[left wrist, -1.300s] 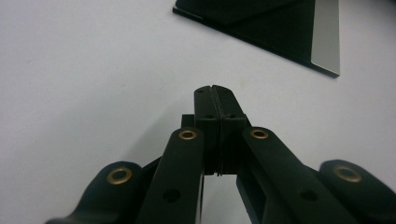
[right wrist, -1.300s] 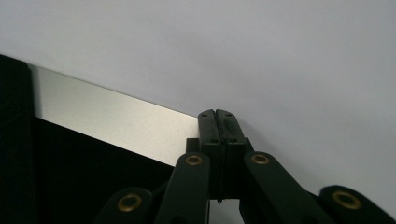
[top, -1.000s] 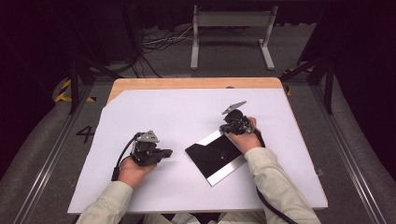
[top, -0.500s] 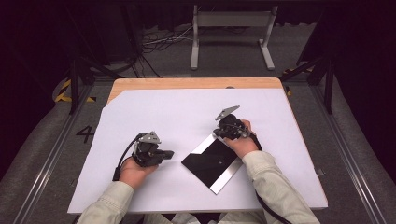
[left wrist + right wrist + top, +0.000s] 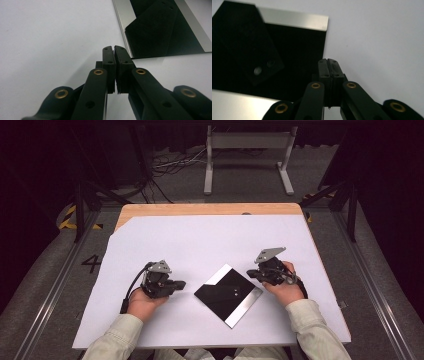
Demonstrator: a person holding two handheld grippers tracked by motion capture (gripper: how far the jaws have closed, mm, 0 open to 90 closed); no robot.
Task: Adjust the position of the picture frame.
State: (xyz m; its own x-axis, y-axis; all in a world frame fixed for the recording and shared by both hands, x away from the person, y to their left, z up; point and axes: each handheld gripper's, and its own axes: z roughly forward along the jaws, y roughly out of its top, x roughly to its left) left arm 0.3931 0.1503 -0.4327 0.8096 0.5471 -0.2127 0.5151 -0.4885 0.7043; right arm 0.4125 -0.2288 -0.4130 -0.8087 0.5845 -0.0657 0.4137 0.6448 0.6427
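Observation:
A square black glossy plate point(image 5: 227, 294) with silver strips along two edges lies flat on the white sheet point(image 5: 210, 240), turned like a diamond. My left gripper point(image 5: 182, 283) rests on the sheet just left of the plate, pointing at it. In the left gripper view its jaws have just been opening: a thin slit shows between the pads of the left gripper point(image 5: 114, 47), nothing is in it, and the plate point(image 5: 160, 27) lies ahead. My right gripper point(image 5: 250, 272) sits by the plate's right corner. The right gripper point(image 5: 327, 60) has its pads pressed together, empty, beside the plate point(image 5: 294, 45).
The white sheet covers most of a wooden table point(image 5: 210, 209), with bare wood along the far edge. A metal stand point(image 5: 247, 160) and cables point(image 5: 175, 162) are on the floor beyond. Rails run along both sides of the table.
My right gripper has moved right and toward the person, off the plate's far corner. The plate has shifted slightly left and turned a little. The left hand has stayed put.

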